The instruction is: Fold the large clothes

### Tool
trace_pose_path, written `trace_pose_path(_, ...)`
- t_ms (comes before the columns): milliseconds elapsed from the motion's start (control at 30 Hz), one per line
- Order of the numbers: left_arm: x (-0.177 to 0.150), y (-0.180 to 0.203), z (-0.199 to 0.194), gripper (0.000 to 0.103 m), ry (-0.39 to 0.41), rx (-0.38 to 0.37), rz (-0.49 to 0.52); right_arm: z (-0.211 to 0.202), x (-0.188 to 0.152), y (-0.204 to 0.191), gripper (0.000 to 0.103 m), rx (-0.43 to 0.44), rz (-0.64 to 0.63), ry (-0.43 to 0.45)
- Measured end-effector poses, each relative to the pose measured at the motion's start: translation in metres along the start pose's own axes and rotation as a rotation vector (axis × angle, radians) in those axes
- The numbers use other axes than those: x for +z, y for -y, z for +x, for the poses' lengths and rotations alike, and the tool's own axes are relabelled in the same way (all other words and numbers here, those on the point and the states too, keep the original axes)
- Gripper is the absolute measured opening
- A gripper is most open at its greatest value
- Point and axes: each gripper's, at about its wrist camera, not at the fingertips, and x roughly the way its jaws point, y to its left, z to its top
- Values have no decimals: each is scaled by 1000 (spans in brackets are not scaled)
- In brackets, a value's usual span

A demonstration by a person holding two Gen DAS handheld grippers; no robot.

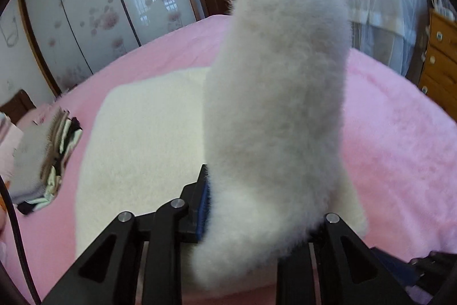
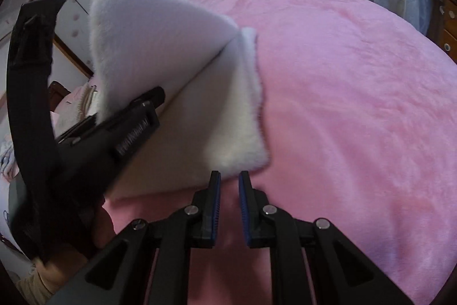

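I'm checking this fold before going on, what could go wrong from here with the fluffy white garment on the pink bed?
1. Only the left tool pinches the raised flap of the white garment; the thick pile could slip out.
2. The right tool holds nothing just off the garment's near corner, so the lower layer could drag across the pink blanket.
3. The flap may land crooked.

A raised fold of white fleece garment (image 1: 274, 93) hides the left gripper's (image 1: 257, 207) right finger and the bed (image 1: 400, 133) behind it. At nine o'clock, a stack of folded clothes (image 1: 42, 159) is cut off by the picture's edge.
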Motion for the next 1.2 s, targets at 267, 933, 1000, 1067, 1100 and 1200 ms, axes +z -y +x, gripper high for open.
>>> trace_pose_path(267, 8, -44, -22, 49, -82, -214, -126, -20, 12, 10, 13, -42, 5, 32)
trace_pose_path(933, -29, -213, -28, 83, -213, -113, -453, -55, 123, -86, 48, 102, -268, 49)
trace_pose_path(1000, -31, -217, -15, 83, -231, -118, -460, -42, 127, -97, 48, 62, -316, 18)
trace_pose_path(1067, -34, -219, -1, 83, -255, -124, -463, -23, 127, -104, 44, 13, -375, -23)
trace_pose_path(1100, -34, -220, 5, 83, -263, -130, -464, -16, 127, -104, 21, -11, -391, -37)
trace_pose_path(1200, -30, -211, 7, 83, -240, -124, -455, -10, 126, -89, 11, -1, -341, -80)
